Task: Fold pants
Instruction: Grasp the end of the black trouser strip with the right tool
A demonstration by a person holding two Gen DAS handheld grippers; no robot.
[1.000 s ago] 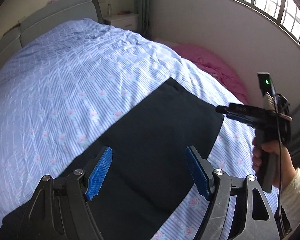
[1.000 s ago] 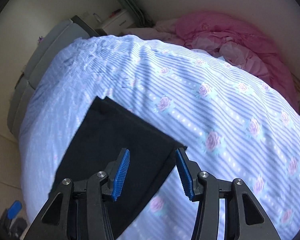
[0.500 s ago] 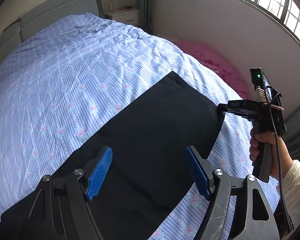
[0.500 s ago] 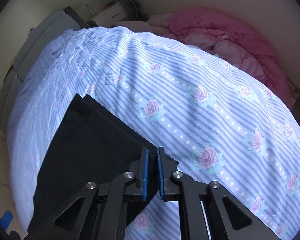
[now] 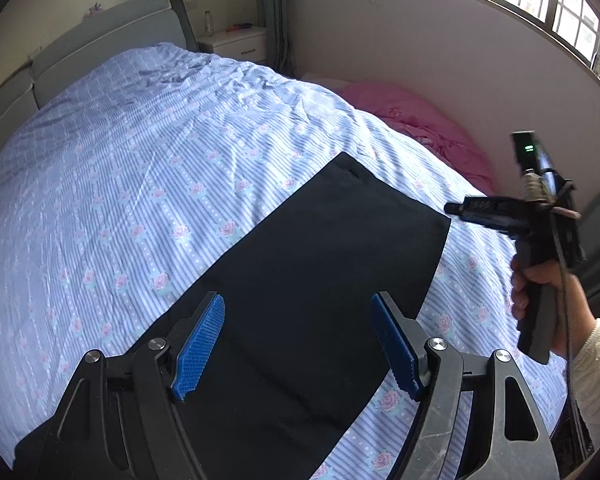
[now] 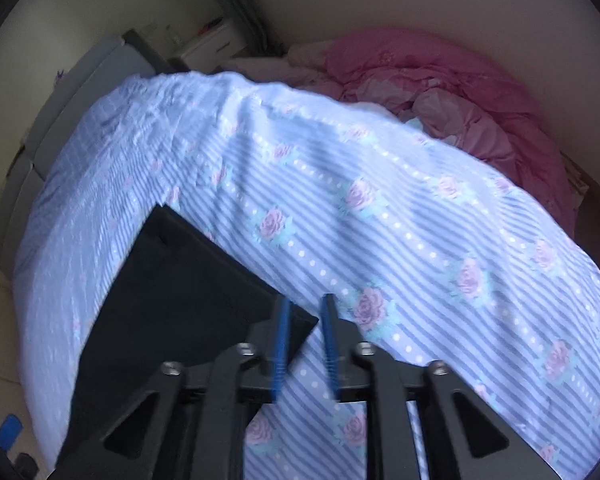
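Right gripper (image 6: 305,342) just reopened after pinching the pants (image 5: 312,280) corner, now released, corner between the jaws, pads off it. Pants lie flat across the bed (image 5: 140,168), 5 o'clock side. Left gripper (image 5: 298,344) hovers open, empty. Likely repositioning.

Left gripper (image 5: 298,350) wide, right gripper (image 6: 306,334) reopening

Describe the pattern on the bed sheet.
The bed sheet has blue-and-white stripes with pink roses and rows of white dots, clearest in the right wrist view.
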